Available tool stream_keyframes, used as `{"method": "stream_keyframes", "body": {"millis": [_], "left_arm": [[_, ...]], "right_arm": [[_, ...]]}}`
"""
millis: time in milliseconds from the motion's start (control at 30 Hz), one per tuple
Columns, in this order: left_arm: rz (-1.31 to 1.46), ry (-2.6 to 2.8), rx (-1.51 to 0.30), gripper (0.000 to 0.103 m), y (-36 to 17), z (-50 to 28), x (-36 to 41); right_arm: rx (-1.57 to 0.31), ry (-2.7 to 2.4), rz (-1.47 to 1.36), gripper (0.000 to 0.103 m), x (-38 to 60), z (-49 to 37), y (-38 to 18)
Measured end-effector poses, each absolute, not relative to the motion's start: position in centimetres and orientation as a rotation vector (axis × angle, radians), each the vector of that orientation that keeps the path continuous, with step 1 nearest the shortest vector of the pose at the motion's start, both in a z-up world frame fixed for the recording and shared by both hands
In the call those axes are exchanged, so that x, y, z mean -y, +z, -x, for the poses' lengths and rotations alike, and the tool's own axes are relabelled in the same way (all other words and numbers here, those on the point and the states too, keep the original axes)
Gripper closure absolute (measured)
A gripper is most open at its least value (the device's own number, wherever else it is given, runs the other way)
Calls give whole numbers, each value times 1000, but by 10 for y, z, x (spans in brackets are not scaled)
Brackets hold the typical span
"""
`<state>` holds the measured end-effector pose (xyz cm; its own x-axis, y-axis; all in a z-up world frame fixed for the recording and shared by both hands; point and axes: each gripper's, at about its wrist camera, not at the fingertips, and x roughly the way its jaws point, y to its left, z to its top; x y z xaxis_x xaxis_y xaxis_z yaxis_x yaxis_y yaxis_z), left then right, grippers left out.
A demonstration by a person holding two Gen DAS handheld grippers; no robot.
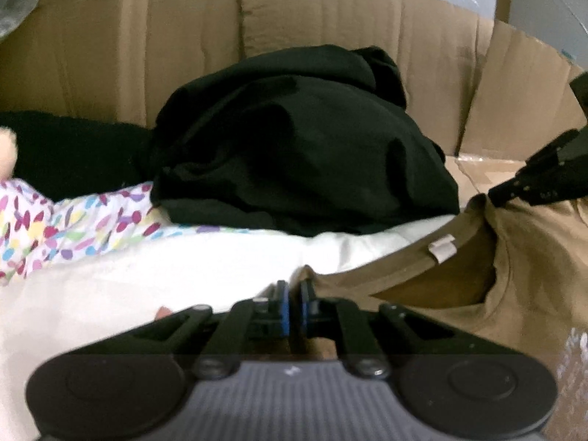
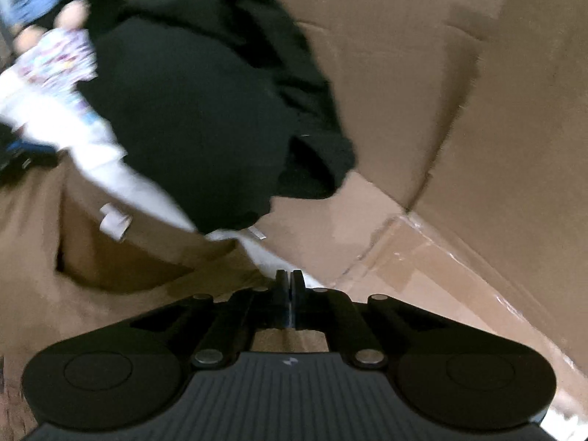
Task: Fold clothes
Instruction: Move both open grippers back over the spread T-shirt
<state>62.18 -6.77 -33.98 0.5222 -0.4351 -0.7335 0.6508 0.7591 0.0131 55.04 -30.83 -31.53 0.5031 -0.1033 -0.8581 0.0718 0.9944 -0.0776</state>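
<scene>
Left tongs: I am clenching my left gripper point(image 1: 294, 294) on the shoulder edge of the olive T-shirt point(image 1: 522, 257); the blue pads are standing almost together with a thin fold of fabric between them.
Right tongs: I am holding my right gripper point(image 2: 290, 283) clamped tight on the opposite shoulder edge of the same shirt, jaws fully together; in the left view its black tip is biting a peak of the olive cloth.
Shirt: it is lying front-up between my two grips, neck opening gaping, the small white label point(image 1: 443, 249) showing inside the collar, a pale print partly in view at the lower right edge.
Pile: a crumpled black garment point(image 1: 294, 139) is sitting just behind the shirt, on top of white fabric point(image 1: 183, 268), with a spotted multicolour cloth point(image 1: 73, 220) beside it.
Surroundings: cardboard walls point(image 1: 330, 25) are standing around the pile, a cardboard floor point(image 2: 422, 257) showing under my right side.
Progress: I am judging this as the very start; I see no fold in the olive shirt, and no folded stack is showing.
Left to do: lifting and spreading this shirt, folding it, then, I expect, working through the black, white and spotted pieces.
</scene>
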Motion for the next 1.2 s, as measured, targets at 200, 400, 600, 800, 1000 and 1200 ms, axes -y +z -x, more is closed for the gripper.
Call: {"method": "stream_keyframes", "body": {"millis": [200, 400, 600, 800, 1000, 1200], "left_arm": [[-283, -633, -791, 92, -337, -627, 75], [-164, -594, -780, 39, -327, -608, 70], [-220, -618, -810, 35, -299, -581, 73], [-168, -578, -813, 35, -256, -558, 65], [-173, -584, -796, 30, -206, -526, 71], [-222, -613, -774, 30, -141, -482, 77]], "right_arm": [[-1042, -144, 19, 103, 305, -558, -309], [-1018, -55, -4, 88, 310, -534, -274], [-936, -69, 41, 69, 329, -487, -213], [-911, -111, 73, 69, 356, -428, -166], [-872, -169, 39, 69, 378, -360, -127], [-847, -210, -23, 69, 390, -301, -102]]}}
